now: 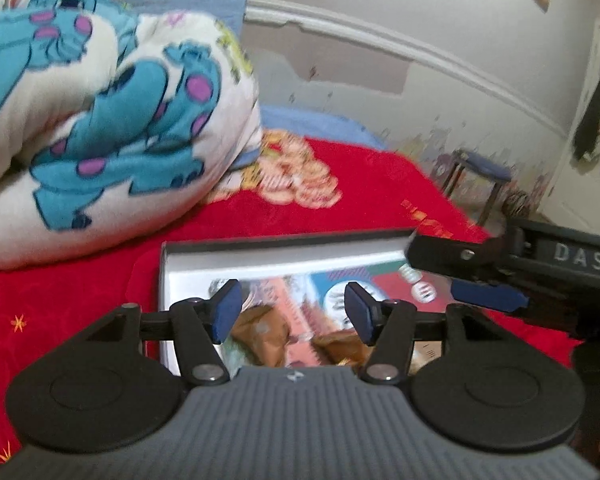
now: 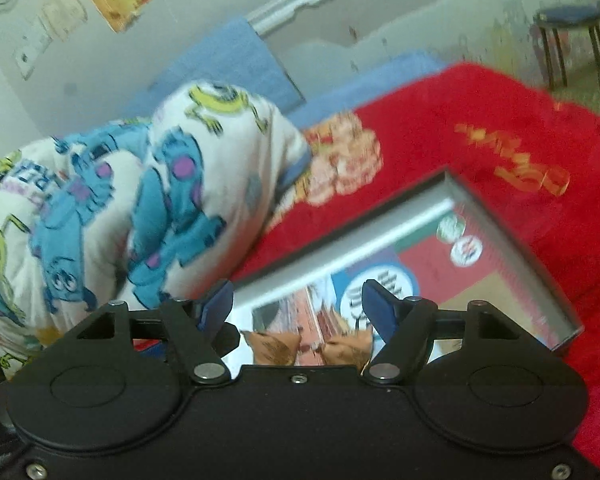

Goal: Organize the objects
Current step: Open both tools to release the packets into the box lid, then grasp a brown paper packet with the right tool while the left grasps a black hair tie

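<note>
Both of your claws stand released with nothing between their blue pads: the left claw (image 1: 292,312) and the right claw (image 2: 298,304) each hang above the shallow grey tray (image 1: 260,258), apart from it. That tray lies flat on the red blanket (image 1: 80,292) of the bed and holds colourful printed packets (image 1: 296,320). Just beside it, to the left, sits the folded white quilt (image 1: 100,92) with blue monsters.

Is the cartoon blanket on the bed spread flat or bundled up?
Bundled up. The cartoon blanket sits as a thick rounded heap with deep folds on the red bed cover, beside the picture frame.
</note>
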The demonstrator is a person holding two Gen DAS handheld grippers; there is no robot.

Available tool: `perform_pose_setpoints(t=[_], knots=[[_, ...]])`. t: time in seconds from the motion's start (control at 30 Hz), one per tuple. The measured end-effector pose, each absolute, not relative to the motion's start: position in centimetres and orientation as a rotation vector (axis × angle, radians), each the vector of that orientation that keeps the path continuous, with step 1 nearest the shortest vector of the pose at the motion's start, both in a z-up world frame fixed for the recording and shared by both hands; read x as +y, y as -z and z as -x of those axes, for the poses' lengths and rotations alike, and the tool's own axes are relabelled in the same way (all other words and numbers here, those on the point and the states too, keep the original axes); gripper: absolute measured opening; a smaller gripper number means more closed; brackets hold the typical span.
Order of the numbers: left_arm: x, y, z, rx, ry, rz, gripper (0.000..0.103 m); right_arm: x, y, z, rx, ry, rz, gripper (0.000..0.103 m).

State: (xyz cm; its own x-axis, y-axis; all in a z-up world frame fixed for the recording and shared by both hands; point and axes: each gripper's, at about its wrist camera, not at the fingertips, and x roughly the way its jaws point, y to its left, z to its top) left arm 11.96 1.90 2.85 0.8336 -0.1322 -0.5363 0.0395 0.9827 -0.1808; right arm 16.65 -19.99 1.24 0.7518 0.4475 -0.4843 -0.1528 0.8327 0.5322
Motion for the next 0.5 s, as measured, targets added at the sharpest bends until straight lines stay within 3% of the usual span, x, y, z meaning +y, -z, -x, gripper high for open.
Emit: perform_pose_setpoints(t=[0.3, 0.5], knots=[[-0.5, -7.2, -7.8, 0.462, 0.239, 0.119, 0.077, -24.4, -6.3, -11.1, 0.527, -0.237, -0.453, 0.070], [-2.9, -7.4, -5.3, 0.455, 0.305, 0.041, 0.080, -27.6, -6.9, -7.8, 0.501, -0.172, -0.518, 0.070]])
